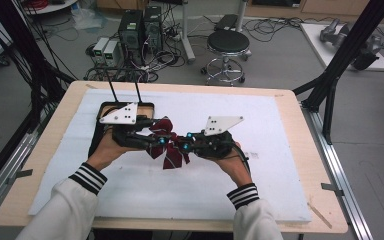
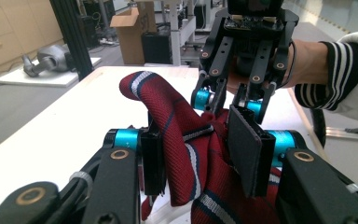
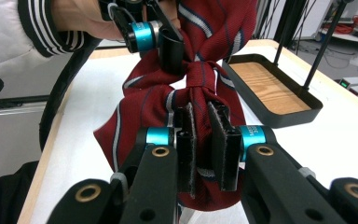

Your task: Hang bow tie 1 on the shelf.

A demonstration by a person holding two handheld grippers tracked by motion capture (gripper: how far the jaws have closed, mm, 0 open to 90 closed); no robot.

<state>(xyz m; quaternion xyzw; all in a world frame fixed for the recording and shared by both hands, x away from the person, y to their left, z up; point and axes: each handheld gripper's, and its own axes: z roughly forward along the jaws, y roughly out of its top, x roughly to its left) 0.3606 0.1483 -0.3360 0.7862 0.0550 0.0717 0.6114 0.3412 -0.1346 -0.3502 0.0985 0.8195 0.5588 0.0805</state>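
Note:
A dark red tie with white and navy stripes (image 1: pixel 168 150) is bunched into a knot above the middle of the white sheet. My left gripper (image 1: pixel 159 141) meets it from the left, my right gripper (image 1: pixel 182 145) from the right. In the left gripper view the tie (image 2: pixel 186 154) fills the gap of my left gripper (image 2: pixel 198 154), and both pads press on the fabric. The right gripper (image 2: pixel 228 100) faces it just beyond the knot. In the right gripper view my right gripper (image 3: pixel 201 135) is shut on a narrow band of the tie (image 3: pixel 140 102) just below the knot.
A black tray with a wooden bottom (image 1: pixel 105 106) lies at the sheet's back left, close behind my left hand; its rim (image 3: pixel 279 120) lies right of the tie in the right gripper view. White sheet (image 1: pixel 130 185) covers the wooden table. A stool (image 1: pixel 227 42) stands beyond the far edge.

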